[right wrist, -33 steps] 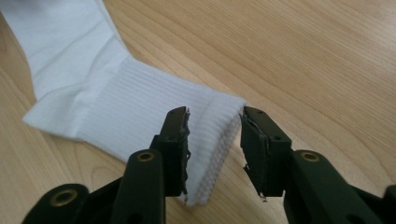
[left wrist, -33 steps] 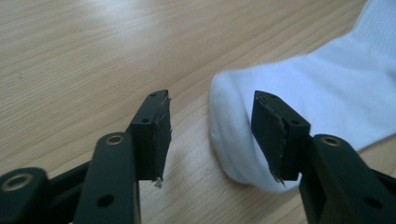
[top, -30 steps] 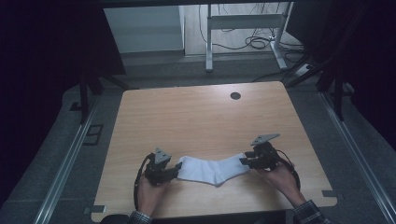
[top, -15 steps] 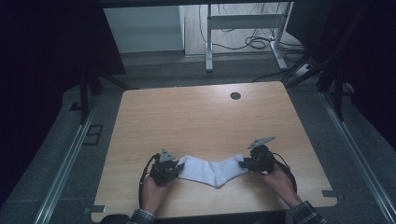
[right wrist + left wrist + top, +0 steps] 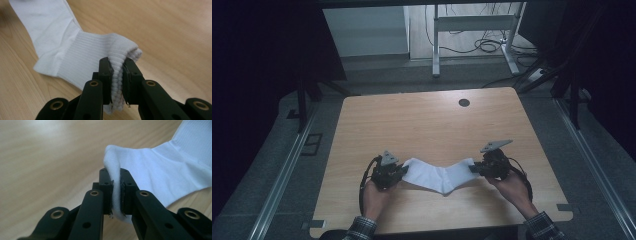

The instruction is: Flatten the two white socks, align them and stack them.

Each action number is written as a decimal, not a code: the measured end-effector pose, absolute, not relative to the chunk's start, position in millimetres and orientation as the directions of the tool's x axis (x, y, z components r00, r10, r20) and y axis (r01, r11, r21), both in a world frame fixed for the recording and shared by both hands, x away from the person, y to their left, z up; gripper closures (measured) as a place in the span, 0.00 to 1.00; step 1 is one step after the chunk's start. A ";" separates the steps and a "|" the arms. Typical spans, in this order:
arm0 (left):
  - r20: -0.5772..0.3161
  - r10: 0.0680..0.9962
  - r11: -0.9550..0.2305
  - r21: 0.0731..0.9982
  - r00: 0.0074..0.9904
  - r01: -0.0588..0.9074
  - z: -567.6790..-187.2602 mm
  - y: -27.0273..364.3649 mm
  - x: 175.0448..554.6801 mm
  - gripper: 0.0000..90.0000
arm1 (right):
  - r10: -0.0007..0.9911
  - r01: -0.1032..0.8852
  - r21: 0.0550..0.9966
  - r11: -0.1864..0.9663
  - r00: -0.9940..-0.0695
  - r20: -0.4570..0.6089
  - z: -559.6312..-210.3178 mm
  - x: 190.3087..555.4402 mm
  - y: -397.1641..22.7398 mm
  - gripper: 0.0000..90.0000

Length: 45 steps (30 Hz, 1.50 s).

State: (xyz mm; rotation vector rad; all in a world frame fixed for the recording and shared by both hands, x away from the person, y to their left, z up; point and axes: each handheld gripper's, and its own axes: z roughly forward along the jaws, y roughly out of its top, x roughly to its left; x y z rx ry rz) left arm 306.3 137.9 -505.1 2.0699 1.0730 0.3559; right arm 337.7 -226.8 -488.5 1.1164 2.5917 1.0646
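From the high view, the white sock [image 5: 438,174] lies near the near edge of the wooden worktop [image 5: 422,125], its long axis running left to right and sagging in a shallow V; much bare wood stays free beyond it. In the left gripper view, the left gripper [image 5: 116,192] has just closed on the smooth toe end. In the right gripper view, the right gripper [image 5: 117,80] has just closed on the ribbed cuff.

Light wood table [image 5: 422,125] with a dark round hole [image 5: 464,102], plus cables [image 5: 484,46] on the floor behind it.
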 end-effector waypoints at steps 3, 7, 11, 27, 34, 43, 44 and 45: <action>-0.084 0.788 -0.354 0.748 0.609 0.561 -495.9 137.7 313.0 0.92 | 0.681 0.576 0.666 0.474 -0.719 0.137 -477.7 342.7 -227.6 0.86; -0.077 0.792 -0.348 0.758 0.606 0.552 -484.5 137.9 322.6 0.92 | 0.693 0.570 0.681 0.461 -0.710 0.125 -467.1 350.6 -230.3 0.86; -0.074 0.799 -0.345 0.757 0.597 0.555 -477.8 137.6 337.7 0.92 | 0.708 0.577 0.690 0.437 -0.693 0.131 -460.6 364.3 -231.3 0.86; -0.072 0.847 -0.321 0.721 0.527 0.614 -509.6 134.8 390.6 0.91 | 0.757 0.613 0.679 0.404 -0.641 0.129 -486.1 414.7 -216.4 0.86; -0.068 0.857 -0.330 0.690 0.511 0.645 -528.7 132.8 396.5 0.91 | 0.771 0.629 0.665 0.402 -0.625 0.125 -506.4 422.9 -217.4 0.84; -0.056 0.873 -0.316 0.691 0.484 0.650 -535.4 133.8 397.2 0.81 | 0.774 0.634 0.648 0.421 -0.624 0.108 -523.6 423.7 -218.6 0.77; -0.053 0.875 -0.315 0.693 0.481 0.648 -534.8 134.4 397.0 0.79 | 0.775 0.634 0.650 0.418 -0.623 0.110 -523.6 423.5 -219.1 0.76; -0.052 0.878 -0.309 0.699 0.476 0.645 -534.2 134.6 396.7 0.77 | 0.776 0.631 0.654 0.418 -0.622 0.105 -523.5 423.4 -219.4 0.74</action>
